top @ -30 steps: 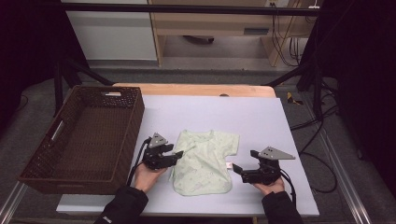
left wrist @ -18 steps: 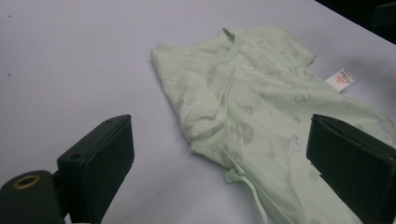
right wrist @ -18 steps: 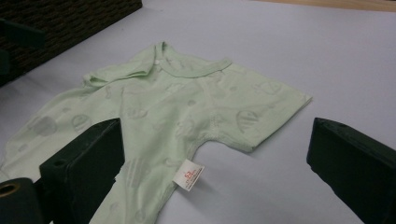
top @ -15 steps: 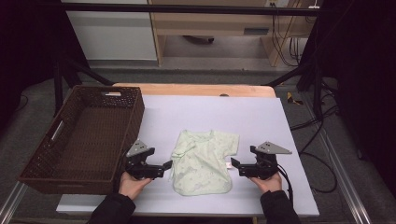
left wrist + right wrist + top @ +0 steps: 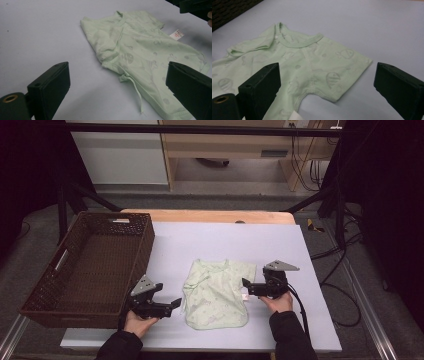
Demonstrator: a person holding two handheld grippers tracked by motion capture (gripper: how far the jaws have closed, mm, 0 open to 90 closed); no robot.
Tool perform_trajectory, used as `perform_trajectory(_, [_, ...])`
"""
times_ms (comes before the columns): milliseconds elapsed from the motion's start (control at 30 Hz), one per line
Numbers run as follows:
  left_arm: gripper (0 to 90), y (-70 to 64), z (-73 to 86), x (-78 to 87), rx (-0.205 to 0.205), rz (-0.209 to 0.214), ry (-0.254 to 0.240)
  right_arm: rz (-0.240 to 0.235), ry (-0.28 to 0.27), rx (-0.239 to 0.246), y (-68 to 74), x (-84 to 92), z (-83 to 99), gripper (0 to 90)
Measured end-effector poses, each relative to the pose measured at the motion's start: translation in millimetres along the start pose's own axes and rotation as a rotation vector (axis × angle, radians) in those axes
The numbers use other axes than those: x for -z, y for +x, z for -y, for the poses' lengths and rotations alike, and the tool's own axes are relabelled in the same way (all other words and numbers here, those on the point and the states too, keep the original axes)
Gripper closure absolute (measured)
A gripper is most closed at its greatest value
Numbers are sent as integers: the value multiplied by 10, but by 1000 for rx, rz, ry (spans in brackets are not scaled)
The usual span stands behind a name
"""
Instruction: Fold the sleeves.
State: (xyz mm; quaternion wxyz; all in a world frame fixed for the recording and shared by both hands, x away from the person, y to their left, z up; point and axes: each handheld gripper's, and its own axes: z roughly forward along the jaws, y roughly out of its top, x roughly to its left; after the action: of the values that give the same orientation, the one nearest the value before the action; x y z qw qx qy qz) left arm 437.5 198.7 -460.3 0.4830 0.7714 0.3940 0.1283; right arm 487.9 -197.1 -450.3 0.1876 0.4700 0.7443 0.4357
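Observation:
A pale green baby top (image 5: pixel 216 292) lies flat on the lavender table cover (image 5: pixel 225 240), its left sleeve folded inward. My left gripper (image 5: pixel 175 304) hovers just left of the top, its jaws pointing at it. In the left gripper view, that gripper (image 5: pixel 117 67) is open. Its jaws have just been opening and the pads touch nothing, with the top (image 5: pixel 140 55) and its loose tie string lying ahead. My right gripper (image 5: pixel 246 285) sits at the top's right edge near a white tag (image 5: pixel 245 296). In the right gripper view it (image 5: pixel 327 67) is open over the right sleeve (image 5: pixel 337 65).
A dark brown wicker basket (image 5: pixel 145 245) stands at the table's left, close behind my left hand. Bare cover stretches beyond the garment toward a wooden strip (image 5: pixel 210 215) at the far edge. Cables (image 5: pixel 300 305) trail off the right side.
My left gripper has drawn back leftward from the top's left edge toward the near side of the table. My right gripper has shifted left and forward, up to the top's right edge.

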Motion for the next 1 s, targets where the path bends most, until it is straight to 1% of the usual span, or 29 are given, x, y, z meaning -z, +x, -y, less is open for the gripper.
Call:
perform_trajectory(133, [49, 0, 18, -3, 0, 4, 2, 29, 25, -7, -24, -119, -8, 103])
perform_trajectory(233, [49, 2, 21, -6, 1, 7, -2, 39, 46, -13, -65, -179, 11, 119])
perform_trajectory(333, [49, 2, 26, -9, -4, 6, -5, 59, 77, -16, -106, -227, 33, 138])
perform_trajectory(433, [50, 3, 36, -18, -3, 13, -6, 73, 84, -20, -123, -262, 46, 171])
perform_trajectory(533, [49, -1, 47, -30, -11, 8, 1, 89, 111, -17, -139, -297, 65, 195])
perform_trajectory(600, [49, -4, 50, -36, -14, 7, 5, 91, 128, -21, -148, -308, 75, 220])
perform_trajectory(733, [49, -9, 53, -46, -17, 7, 8, 91, 146, -16, -155, -323, 88, 271])
perform_trajectory(833, [49, -8, 55, -52, -22, 2, 10, 96, 150, -16, -163, -332, 95, 312])
perform_trajectory(1000, [49, -7, 57, -53, -19, 1, 12, 101, 161, -14, -158, -333, 99, 396])
